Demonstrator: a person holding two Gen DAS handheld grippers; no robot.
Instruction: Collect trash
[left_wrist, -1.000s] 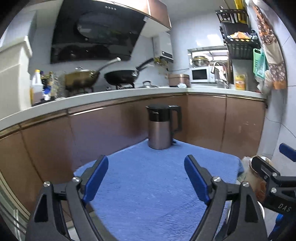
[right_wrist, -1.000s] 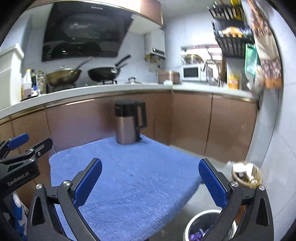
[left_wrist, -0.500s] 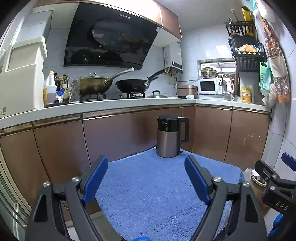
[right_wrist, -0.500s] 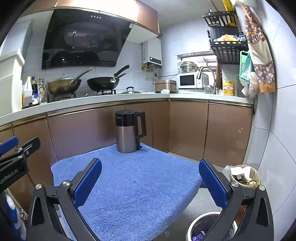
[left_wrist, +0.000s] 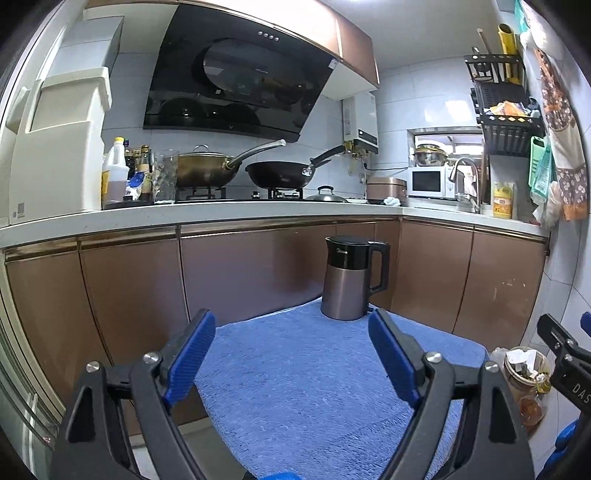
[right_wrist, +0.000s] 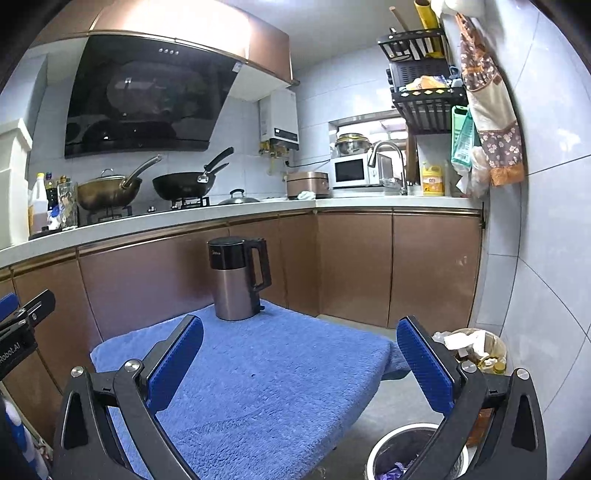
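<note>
Looking through the left wrist view, the left gripper (left_wrist: 291, 354) gapes wide and empty over the blue towel (left_wrist: 314, 387); swinging toward the trash tub (left_wrist: 524, 373) at lower right could clip the kettle (left_wrist: 349, 278).

Right wrist view: right gripper (right_wrist: 299, 365) likewise wide, empty; bin (right_wrist: 406, 458) at bottom, contents half cut off.

My tongs' pads (left_wrist: 192, 354) look ribbed blue rubber on matt black plastic. At twelve o'clock, a brushed-metal kettle (left_wrist: 345, 291) stands on fuzzy blue cloth (left_wrist: 295, 387); cabinets (left_wrist: 240, 269) gleam glossy copper-brown.
</note>
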